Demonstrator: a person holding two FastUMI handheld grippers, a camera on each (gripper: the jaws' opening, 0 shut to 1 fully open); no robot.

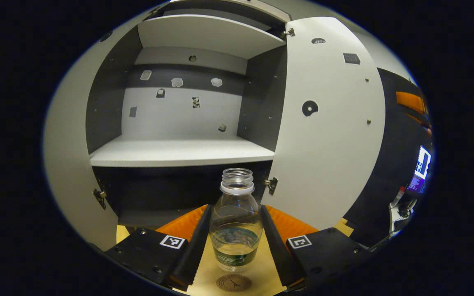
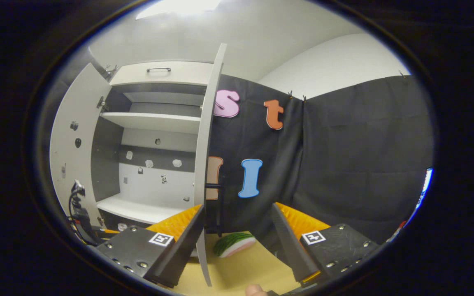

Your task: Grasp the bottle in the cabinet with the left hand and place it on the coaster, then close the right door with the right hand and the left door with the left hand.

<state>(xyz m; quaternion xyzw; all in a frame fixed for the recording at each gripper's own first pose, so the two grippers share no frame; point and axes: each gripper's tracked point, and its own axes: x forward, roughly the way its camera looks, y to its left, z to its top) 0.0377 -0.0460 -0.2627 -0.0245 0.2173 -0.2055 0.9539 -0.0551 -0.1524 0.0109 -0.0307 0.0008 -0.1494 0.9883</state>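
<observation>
The bottle [image 1: 236, 222] stands between the fingers of the left gripper [image 1: 235, 236], out of the cabinet [image 1: 179, 152] and over the table [image 1: 204, 271]. The jaws flank it closely on both sides; whether they press on it I cannot tell. The coaster [image 1: 233, 283] lies just near of the bottle's base, not under it, so my read is that the placing is unfinished.

The danger: the bottle is uncapped with liquid low inside, so a tilt or a bump while shifting it nearer could spill it. Setting it down off-centre would leave it half on the coaster's edge and wobbly. Letting go too wide could knock it.

Over on the right, the right gripper [image 2: 237, 238] hovers with jaws apart and nothing between them, facing the edge of the open right door [image 2: 206, 164]. A slice of watermelon [image 2: 233, 243] sits on the table just beyond that door's lower edge; it may foul the swing, though I cannot tell its clearance. The left door [image 2: 72, 156] stands wide open on the far left.
</observation>
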